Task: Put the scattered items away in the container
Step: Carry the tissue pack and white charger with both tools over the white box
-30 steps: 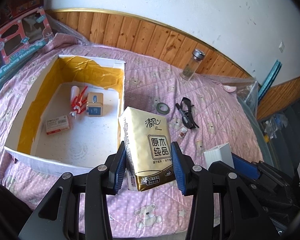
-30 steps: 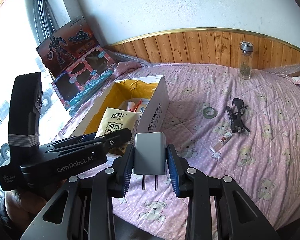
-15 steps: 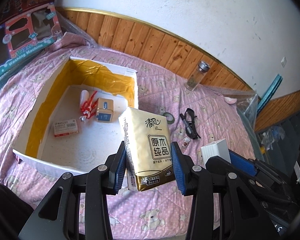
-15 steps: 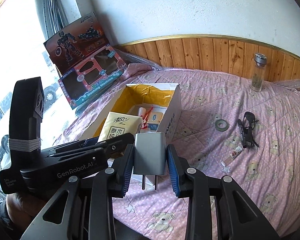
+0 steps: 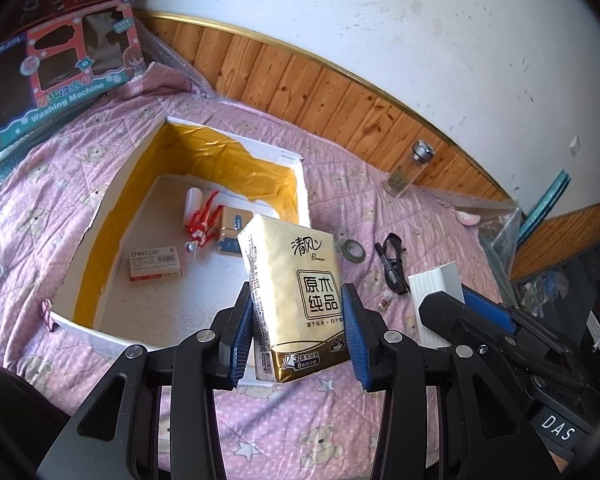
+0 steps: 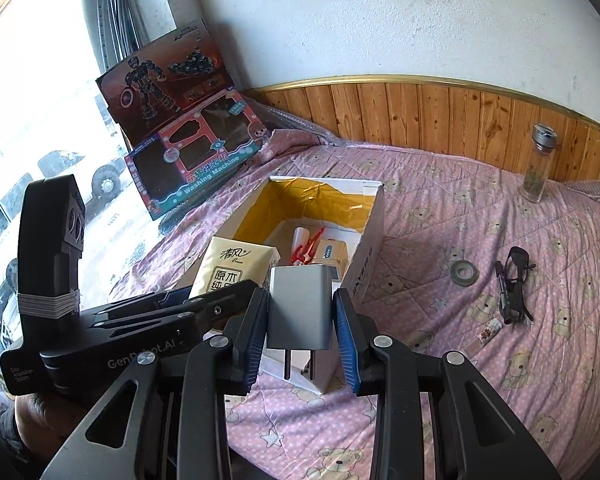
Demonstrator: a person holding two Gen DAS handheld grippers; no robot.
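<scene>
Both loads ride toward the drop: the left gripper (image 5: pixel 298 330), jaws clamped on a gold tissue pack (image 5: pixel 298 292), hangs at the near edge of the open cardboard box (image 5: pixel 112 200) on the bed (image 5: pixel 340 432), while the right gripper (image 6: pixel 302 330) has its jaws clamped on a grey plug adapter (image 6: pixel 300 306), the box just beyond. A tape roll (image 6: pixel 464 273) and black glasses (image 6: pixel 514 280) lie unpacked, well right of the jaws. Next, probably: carry each load over the box floor, then release.
</scene>
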